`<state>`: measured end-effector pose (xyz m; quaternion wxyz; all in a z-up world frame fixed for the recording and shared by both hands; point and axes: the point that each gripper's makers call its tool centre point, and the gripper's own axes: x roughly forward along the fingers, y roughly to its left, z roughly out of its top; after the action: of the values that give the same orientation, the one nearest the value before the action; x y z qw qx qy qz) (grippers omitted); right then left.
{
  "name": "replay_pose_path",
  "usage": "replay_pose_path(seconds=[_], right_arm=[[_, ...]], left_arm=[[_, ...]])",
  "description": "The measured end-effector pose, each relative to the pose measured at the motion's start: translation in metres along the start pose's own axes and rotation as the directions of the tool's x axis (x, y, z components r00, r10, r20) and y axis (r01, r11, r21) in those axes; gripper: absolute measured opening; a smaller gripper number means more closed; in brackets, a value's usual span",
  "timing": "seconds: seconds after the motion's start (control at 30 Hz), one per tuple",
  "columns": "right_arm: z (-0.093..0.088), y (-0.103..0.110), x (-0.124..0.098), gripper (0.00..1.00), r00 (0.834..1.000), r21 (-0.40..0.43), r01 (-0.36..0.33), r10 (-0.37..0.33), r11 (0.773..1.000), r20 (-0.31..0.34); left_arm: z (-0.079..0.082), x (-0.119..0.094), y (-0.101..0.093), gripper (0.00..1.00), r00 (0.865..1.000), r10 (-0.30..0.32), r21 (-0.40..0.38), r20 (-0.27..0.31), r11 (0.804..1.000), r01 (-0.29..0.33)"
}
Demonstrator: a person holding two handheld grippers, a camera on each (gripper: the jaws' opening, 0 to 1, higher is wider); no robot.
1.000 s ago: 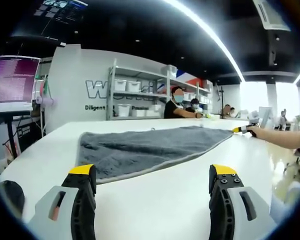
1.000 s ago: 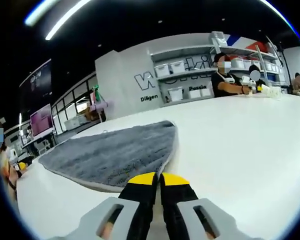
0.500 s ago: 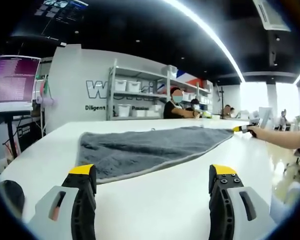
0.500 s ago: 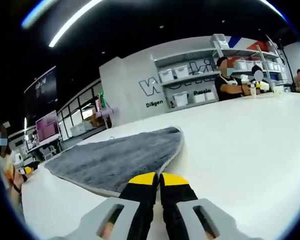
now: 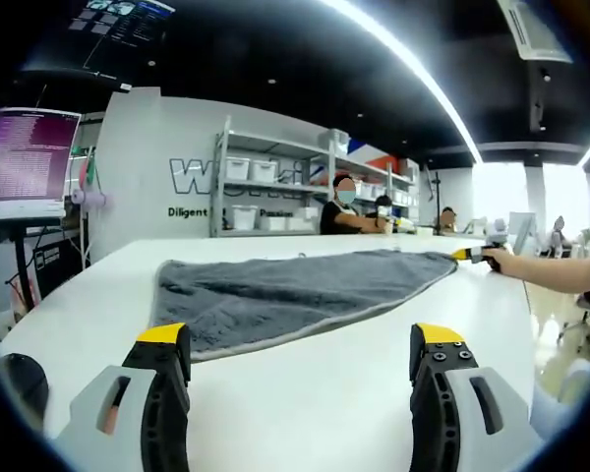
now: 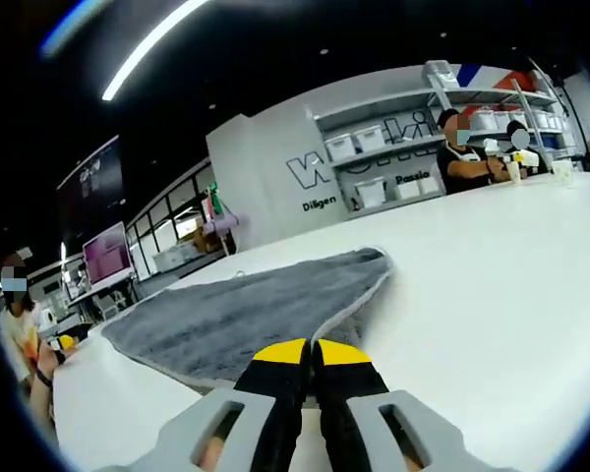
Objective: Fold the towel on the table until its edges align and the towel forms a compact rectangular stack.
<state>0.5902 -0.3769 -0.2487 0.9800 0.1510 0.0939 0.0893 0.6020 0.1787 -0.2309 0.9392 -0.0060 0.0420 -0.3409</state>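
A grey towel [image 5: 275, 295] with a pale hem lies spread on the white table [image 5: 305, 393]. My left gripper [image 5: 301, 337] stands open just short of the towel's near edge, with nothing between its yellow-tipped fingers [image 5: 162, 336]. The towel's far right corner runs out to my right gripper [image 5: 464, 254], held by a person's hand [image 5: 506, 262]. In the right gripper view the towel [image 6: 236, 324] stretches away to the left, and my right gripper [image 6: 311, 352] is shut on its near corner.
Shelves with white bins [image 5: 265, 192] stand against the back wall. Several people sit at the table's far end [image 5: 346, 206]. A monitor on a stand [image 5: 25, 157] is at the left, and a dark object [image 5: 20, 385] lies near the table's left edge.
The right gripper has drawn the towel's corner slightly up and inward, and its view has swung with it. The left gripper has stayed open in place.
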Motion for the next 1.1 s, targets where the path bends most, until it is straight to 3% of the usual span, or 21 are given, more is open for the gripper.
replay_pose_path(seconds=[0.33,0.5,0.6,0.83,1.1], right_arm=[[-0.003,0.047,0.027,0.0,0.994,0.022,-0.105,0.105,0.994,-0.001],[-0.001,0.055,0.033,0.0,0.992,0.033,-0.125,0.125,0.992,0.006],[0.007,0.063,0.035,0.0,0.986,0.07,-0.16,0.156,0.985,0.052],[0.032,0.078,0.037,0.0,0.951,0.196,-0.272,0.232,0.942,0.203],[0.042,0.094,0.042,0.0,0.921,0.25,-0.348,0.28,0.903,0.271]], left_arm=[[0.001,0.0,0.001,0.9,1.0,0.0,-0.007,0.005,1.0,0.0],[0.0,0.0,0.002,0.9,1.0,0.002,-0.004,0.001,1.0,-0.002],[0.0,0.0,0.002,0.9,1.0,0.003,-0.004,0.0,1.0,-0.003],[0.0,0.0,0.003,0.9,1.0,0.006,-0.005,-0.001,1.0,-0.006],[-0.001,-0.001,0.002,0.9,1.0,0.007,-0.004,-0.002,1.0,-0.007]])
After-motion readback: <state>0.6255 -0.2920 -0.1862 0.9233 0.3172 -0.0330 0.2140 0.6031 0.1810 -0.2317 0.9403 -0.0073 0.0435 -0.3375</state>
